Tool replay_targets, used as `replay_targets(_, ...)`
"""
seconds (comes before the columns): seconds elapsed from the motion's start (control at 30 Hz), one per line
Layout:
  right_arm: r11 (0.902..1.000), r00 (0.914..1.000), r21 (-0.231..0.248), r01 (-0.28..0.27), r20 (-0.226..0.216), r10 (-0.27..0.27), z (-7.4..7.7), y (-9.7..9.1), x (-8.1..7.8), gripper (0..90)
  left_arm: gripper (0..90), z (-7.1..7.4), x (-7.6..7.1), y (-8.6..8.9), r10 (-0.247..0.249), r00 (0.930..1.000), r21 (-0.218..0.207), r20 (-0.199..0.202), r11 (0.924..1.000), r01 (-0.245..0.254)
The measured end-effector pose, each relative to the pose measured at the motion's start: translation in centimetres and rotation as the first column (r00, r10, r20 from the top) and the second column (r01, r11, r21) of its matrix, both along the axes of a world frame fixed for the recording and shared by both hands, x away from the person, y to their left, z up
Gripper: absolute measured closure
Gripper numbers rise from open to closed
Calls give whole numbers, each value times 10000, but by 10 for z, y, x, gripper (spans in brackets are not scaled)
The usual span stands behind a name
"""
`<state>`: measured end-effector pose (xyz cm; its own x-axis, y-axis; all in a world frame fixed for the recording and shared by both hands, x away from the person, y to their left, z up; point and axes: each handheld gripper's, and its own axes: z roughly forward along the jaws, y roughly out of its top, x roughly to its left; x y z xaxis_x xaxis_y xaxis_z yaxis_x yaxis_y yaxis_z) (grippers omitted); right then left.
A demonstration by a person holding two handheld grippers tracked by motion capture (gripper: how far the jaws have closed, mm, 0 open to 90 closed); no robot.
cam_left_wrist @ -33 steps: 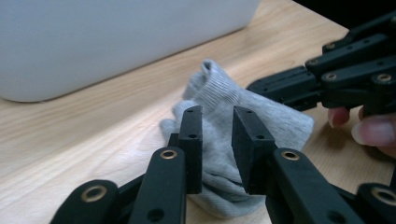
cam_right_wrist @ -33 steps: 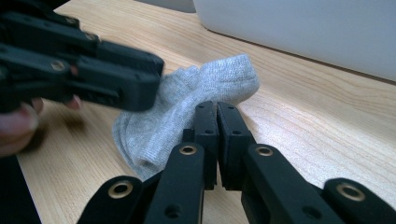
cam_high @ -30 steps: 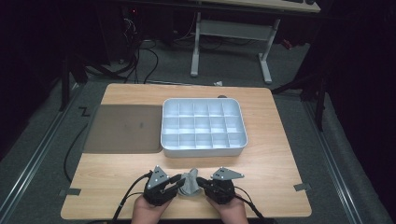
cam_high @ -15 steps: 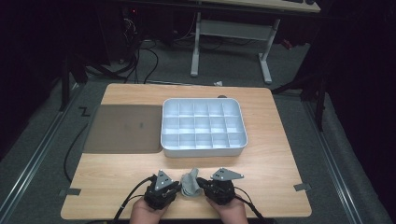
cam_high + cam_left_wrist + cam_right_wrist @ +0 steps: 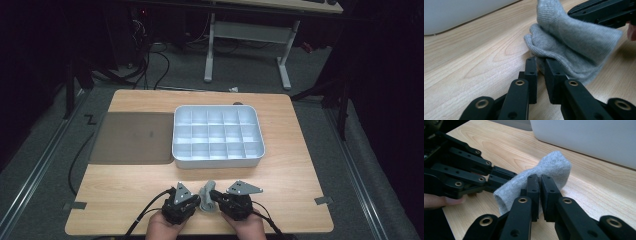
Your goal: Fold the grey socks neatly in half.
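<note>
A small grey knit sock (image 5: 206, 196) is held between both grippers just above the table's front edge. My left gripper (image 5: 196, 201) is shut on the sock's lower folded edge (image 5: 549, 53). My right gripper (image 5: 214, 195) is shut on the sock's middle (image 5: 549, 170), its toe end pointing toward the tray. In the left gripper view, the right gripper (image 5: 604, 11) pinches the sock from the upper right. Seen from the right gripper, the left gripper (image 5: 496, 178) grips the sock's other end at left.
A white tray (image 5: 218, 157) with several compartments stands at the table's middle, beyond the grippers. A dark grey mat (image 5: 132, 137) lies left of it. Bare wood (image 5: 300, 175) runs between the tray and the front edge. Cables trail off the front.
Both grippers and the sock have shifted slightly toward the table's front edge; the hold on the sock is the same.
</note>
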<state>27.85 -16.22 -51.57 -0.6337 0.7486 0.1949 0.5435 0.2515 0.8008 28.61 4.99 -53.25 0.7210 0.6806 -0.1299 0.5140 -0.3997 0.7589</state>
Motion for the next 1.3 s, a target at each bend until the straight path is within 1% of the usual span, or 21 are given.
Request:
replay_targets(0.13, 10000, 10000, -2, 37, -2, -37, 0, 0, -1, 863, 820, 0, 3, -8, -75, 10000, -45, 12, 10000, 75)
replay_targets(0.17, 10000, 10000, -15, 48, -3, -48, 0, -1, 0, 863, 825, 0, 4, -11, -149, 9999, 17, 66, 9999, 149)
replay_targets(0.23, 9999, 9999, -71, 142, 43, -142, -1, -3, 2, 862, 831, 0, 5, -13, -182, 9998, 37, 109, 9998, 182)
replay_targets(0.27, 9997, 9997, -75, 240, 11, -240, -2, -5, 3, 862, 833, 1, 7, -18, -269, 9994, 62, 195, 9996, 267)
replay_targets(0.33, 9994, 9993, -26, 359, -38, -359, -2, -9, 4, 861, 833, 2, 8, -21, -332, 9992, 59, 242, 9994, 330)
replay_targets(0.53, 9987, 9988, 157, 482, -24, -482, 1, -16, 5, 854, 826, 0, 5, -27, -528, 9981, 124, 316, 9985, 525)
replay_targets(0.63, 9986, 9989, 243, 461, -4, -461, 3, -17, 4, 854, 817, -1, 1, -32, -702, 9967, 329, 404, 9971, 689)
replay_targets(0.87, 9990, 9992, 208, 402, 28, -402, 4, -16, 0, 850, 812, -1, 1, -33, -724, 9964, 395, 445, 9967, 706)
replay_targets(0.97, 9995, 9995, 77, 323, 66, -323, 2, -15, -1, 850, 814, -1, 1, -33, -755, 9961, 422, 453, 9964, 736)
replay_targets(1.03, 9994, 9994, -29, 354, -49, -354, -5, -15, 0, 859, 814, -1, 1, -33, -773, 9960, 424, 447, 9963, 754)
replay_targets(1.13, 9993, 9993, -139, 347, -129, -349, -7, -17, 1, 872, 812, -1, 2, -32, -792, 9960, 414, 408, 9961, 775)
replay_targets(1.17, 9992, 9990, -138, 369, -231, -372, -10, -19, 1, 882, 803, -1, 2, -30, -736, 9966, 368, 375, 9967, 722)
replay_targets(1.3, 9994, 9994, -154, 297, -170, -300, -11, -19, 0, 886, 797, 0, 3, -25, -624, 9975, 212, 327, 9979, 618)
